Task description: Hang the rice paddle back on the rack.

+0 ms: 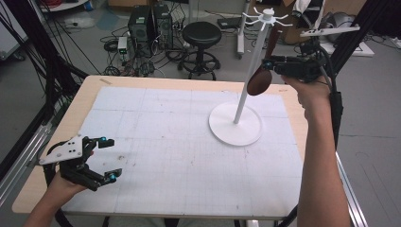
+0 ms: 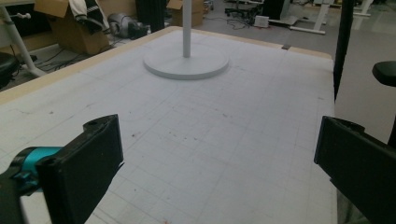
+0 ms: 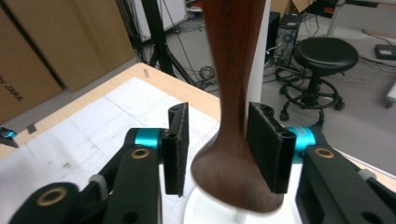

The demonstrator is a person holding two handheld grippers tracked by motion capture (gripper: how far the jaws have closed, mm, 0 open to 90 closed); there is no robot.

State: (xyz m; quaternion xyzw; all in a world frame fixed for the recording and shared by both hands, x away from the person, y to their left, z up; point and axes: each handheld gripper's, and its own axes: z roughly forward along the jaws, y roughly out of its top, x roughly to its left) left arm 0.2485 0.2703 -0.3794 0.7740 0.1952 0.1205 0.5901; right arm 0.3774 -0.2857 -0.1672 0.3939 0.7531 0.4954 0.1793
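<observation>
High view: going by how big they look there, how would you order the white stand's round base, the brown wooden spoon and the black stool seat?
1. Round base, clearly largest.
2 and 3. Stool seat and wooden spoon look similar; the stool stands farther away, so no ranking.

My left gripper (image 1: 105,158) rests low at the near left of the table, held in my left hand (image 1: 59,182), its jaws spread wide with nothing between them. My right forearm reaches up and forward, and my right hand (image 1: 307,90) holds the right gripper (image 3: 217,149) raised and level, pointing left. Its jaws stand partly apart, with a gap showing beside the left pad.
</observation>
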